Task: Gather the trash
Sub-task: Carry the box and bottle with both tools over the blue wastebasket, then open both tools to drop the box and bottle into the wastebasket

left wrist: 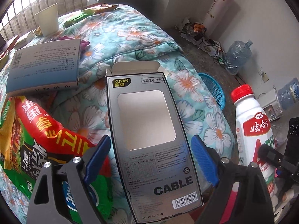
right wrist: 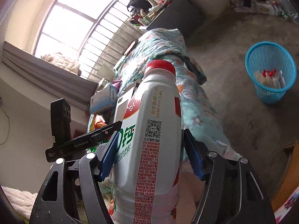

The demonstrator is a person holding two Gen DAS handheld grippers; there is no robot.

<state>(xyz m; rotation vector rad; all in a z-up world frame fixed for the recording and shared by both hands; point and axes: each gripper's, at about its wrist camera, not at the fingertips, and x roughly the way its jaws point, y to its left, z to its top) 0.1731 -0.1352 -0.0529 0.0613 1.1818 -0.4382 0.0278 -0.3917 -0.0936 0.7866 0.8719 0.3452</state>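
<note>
A bottle (right wrist: pixel 149 130) is clamped by the right gripper (right wrist: pixel 151 155); a box (left wrist: pixel 149 140) is straddled, untouched, by the wide left gripper (left wrist: pixel 151 158).

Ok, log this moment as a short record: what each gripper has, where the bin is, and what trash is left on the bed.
left gripper: jaws open, either side of the cable box, pads clear of it
right gripper: jaws shut on the milk bottle
bin: blue basket on the floor beside the bed, some wrappers inside
on the bed: snack bag, blue box, paper cup
bedding: floral quilt
</note>
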